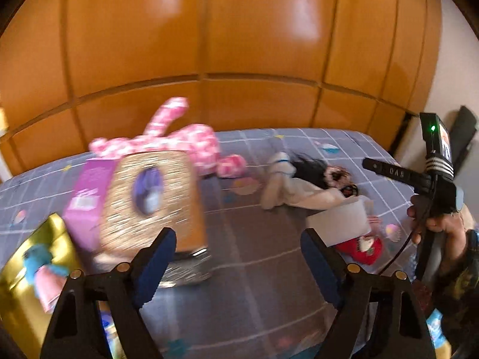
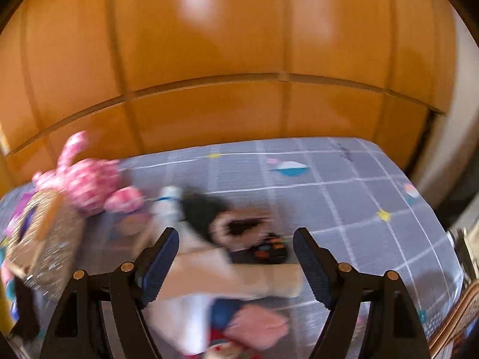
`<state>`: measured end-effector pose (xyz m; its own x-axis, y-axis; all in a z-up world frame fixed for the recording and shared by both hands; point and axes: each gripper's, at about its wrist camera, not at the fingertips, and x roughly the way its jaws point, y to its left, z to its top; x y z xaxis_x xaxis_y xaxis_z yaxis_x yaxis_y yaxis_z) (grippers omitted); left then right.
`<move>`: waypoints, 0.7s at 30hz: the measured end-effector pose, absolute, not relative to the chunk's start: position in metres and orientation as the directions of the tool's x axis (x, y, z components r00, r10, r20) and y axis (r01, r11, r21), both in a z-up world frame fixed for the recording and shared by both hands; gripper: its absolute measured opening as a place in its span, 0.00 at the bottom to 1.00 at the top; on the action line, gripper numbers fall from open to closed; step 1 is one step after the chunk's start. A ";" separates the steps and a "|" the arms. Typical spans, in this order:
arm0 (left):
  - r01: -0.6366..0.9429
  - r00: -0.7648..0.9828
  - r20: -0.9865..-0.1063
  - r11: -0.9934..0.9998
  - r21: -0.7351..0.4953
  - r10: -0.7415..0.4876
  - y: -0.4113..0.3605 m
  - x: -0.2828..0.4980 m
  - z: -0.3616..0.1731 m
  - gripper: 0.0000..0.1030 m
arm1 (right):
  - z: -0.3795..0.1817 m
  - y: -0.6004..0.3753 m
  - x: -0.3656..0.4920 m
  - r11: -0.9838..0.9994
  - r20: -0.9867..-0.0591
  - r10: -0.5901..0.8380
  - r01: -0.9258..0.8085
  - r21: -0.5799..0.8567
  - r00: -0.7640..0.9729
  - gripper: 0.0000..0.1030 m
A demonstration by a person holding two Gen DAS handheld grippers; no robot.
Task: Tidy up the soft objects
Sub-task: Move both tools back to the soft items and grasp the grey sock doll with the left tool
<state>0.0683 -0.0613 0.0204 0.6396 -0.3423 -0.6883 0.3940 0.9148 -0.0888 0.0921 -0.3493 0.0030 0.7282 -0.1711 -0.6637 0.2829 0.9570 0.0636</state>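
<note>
Writing is too blurred to read — even on your pink box at left. Both grippers stand wide, holding nothing; pink plush lies upper left on the bed.

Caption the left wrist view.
Open left hand-held gripper above grey checked bedsheet, facing pink patterned plush toy.

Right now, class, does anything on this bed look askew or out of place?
Yes. The gold glittery box leans tilted rather than standing square, and the black-haired doll lies sprawled on its side on the bedsheet. Motion blur hides finer detail.
</note>
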 end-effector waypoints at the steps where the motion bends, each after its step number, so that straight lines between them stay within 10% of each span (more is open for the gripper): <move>1: 0.404 0.623 -0.700 0.910 -0.095 -0.349 -0.073 0.076 0.018 0.81 | 0.002 -0.358 0.092 0.947 -0.672 -0.160 0.304 0.102 0.723 0.78; 8: 0.415 0.525 -0.771 0.899 -0.138 -0.361 -0.135 0.137 -0.017 0.60 | 0.003 -0.381 0.086 0.907 -0.649 -0.105 0.340 0.248 0.753 0.78; 21: 0.378 0.431 -0.840 0.911 -0.162 -0.329 -0.201 0.233 -0.071 0.61 | -0.004 -0.393 0.087 0.872 -0.649 -0.017 0.328 0.362 0.761 0.78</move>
